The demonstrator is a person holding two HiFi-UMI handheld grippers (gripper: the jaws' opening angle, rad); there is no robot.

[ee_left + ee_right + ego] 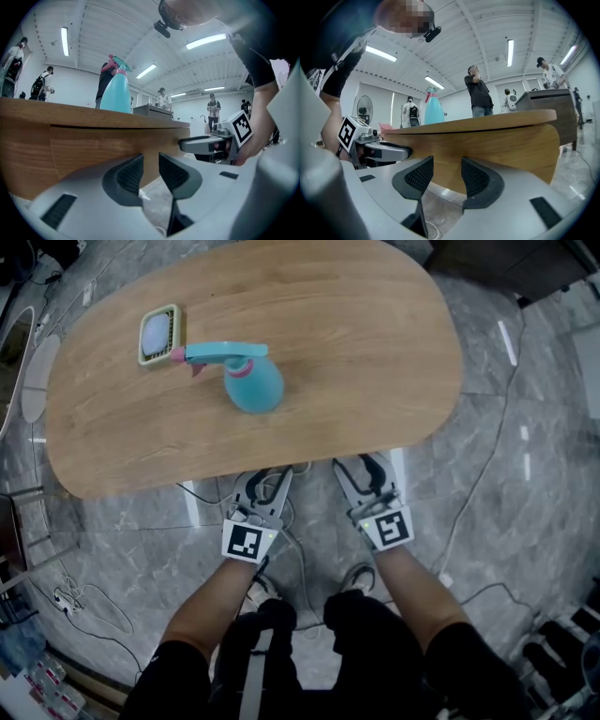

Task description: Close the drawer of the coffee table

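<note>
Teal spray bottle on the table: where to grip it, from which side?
Probably the narrow neck under the head of the teal spray bottle, approached level from the near edge of the oval wooden table: it stands upright and the nozzle points sideways.

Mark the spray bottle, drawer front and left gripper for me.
spray bottle [253, 385]: head view, teal body.
drawer front [93, 152]: left gripper view, wood face.
left gripper [149, 163]: left gripper view, midway between jaw tips.

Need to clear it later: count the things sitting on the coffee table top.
2. A blue spray bottle stands left of centre; a small cream square-framed object lies beside its nozzle, further left. Nothing else shows, though the far edge is cropped.
</note>
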